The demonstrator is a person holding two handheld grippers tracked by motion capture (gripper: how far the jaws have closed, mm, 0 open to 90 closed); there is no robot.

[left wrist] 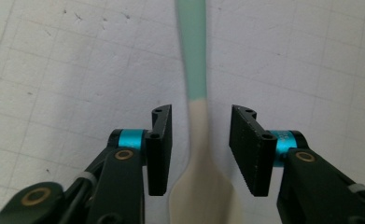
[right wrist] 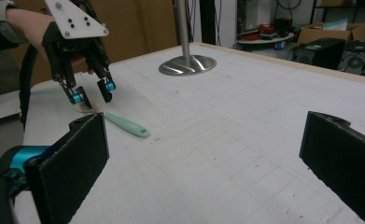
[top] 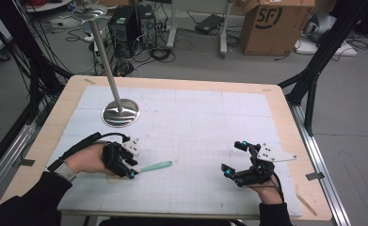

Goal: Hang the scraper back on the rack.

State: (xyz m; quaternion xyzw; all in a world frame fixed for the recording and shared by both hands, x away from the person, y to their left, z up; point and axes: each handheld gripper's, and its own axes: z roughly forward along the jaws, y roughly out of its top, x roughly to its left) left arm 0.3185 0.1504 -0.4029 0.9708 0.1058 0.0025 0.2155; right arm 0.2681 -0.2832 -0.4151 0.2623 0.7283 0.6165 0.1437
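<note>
A spatula with a mint-green handle (top: pixel 156 165) and a cream blade lies flat on the white mat (top: pixel 196 117), at the front left. My left gripper (top: pixel 129 169) points down over its neck. In the left gripper view the jaws (left wrist: pixel 201 149) stand on either side of the cream neck (left wrist: pixel 199 126), with a small gap at each pad, so the gripper is open. My right gripper (top: pixel 231 158) rests at the front right, jaws wide open and empty (right wrist: pixel 203 158). From there the spatula (right wrist: pixel 126 125) and the left gripper (right wrist: pixel 92 93) show at the left.
A metal stand with a round base (top: pixel 120 113) and a tilted pole stands on the mat's back left. The wooden table rim (top: pixel 285 122) frames the mat. Beyond the table are a cardboard box (top: pixel 276 26), computers and cables on the floor.
</note>
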